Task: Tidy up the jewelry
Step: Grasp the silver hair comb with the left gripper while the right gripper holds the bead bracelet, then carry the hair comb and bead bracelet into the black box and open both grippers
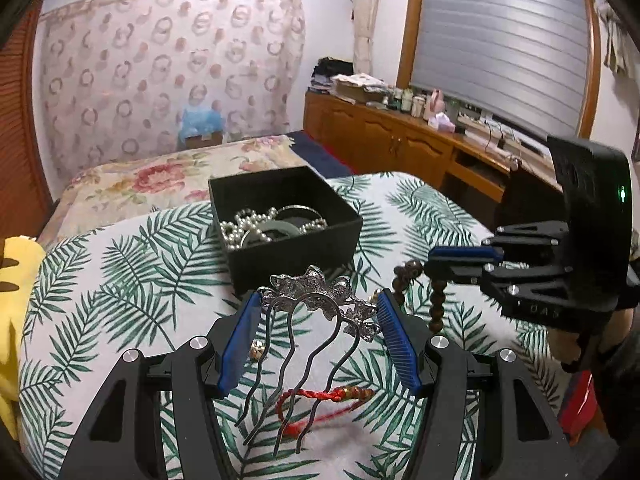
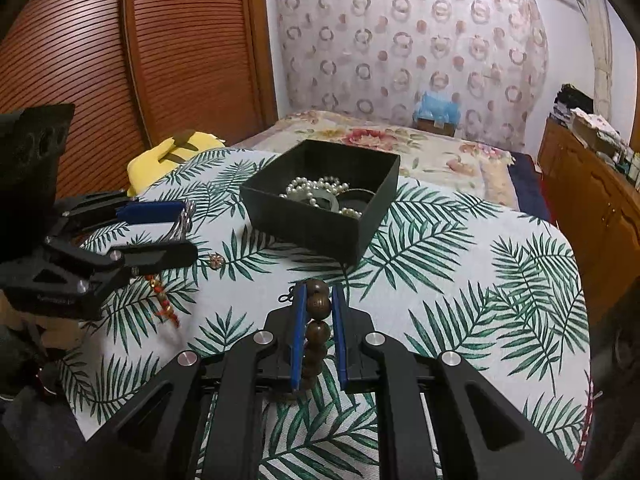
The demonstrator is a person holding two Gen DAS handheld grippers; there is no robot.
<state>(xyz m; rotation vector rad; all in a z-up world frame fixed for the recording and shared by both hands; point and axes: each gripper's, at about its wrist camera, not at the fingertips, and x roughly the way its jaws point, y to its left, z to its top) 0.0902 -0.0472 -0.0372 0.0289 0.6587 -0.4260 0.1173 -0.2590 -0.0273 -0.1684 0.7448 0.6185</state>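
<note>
A black open box (image 1: pixel 296 256) (image 2: pixel 308 228) stands on the leaf-print table and holds pearl strands (image 1: pixel 240 228) (image 2: pixel 316 190) and dark round pieces. My left gripper (image 1: pixel 318 300) (image 2: pixel 182 224) is shut on a silver filigree hair comb (image 1: pixel 320 300) (image 2: pixel 182 222), held above the table in front of the box. My right gripper (image 2: pixel 318 292) (image 1: pixel 430 262) is shut on a brown wooden bead bracelet (image 2: pixel 318 320) (image 1: pixel 436 304), which hangs below its fingers. A red cord bracelet (image 1: pixel 320 398) (image 2: pixel 164 304) lies on the cloth under the left gripper.
A small round gold piece (image 2: pixel 217 260) (image 1: pixel 256 350) lies on the cloth. A yellow cloth (image 1: pixel 12 280) (image 2: pixel 176 152) sits at the table's left edge. A bed (image 1: pixel 180 172), a wooden wardrobe (image 2: pixel 120 60) and a wooden sideboard (image 1: pixel 400 140) stand beyond the table.
</note>
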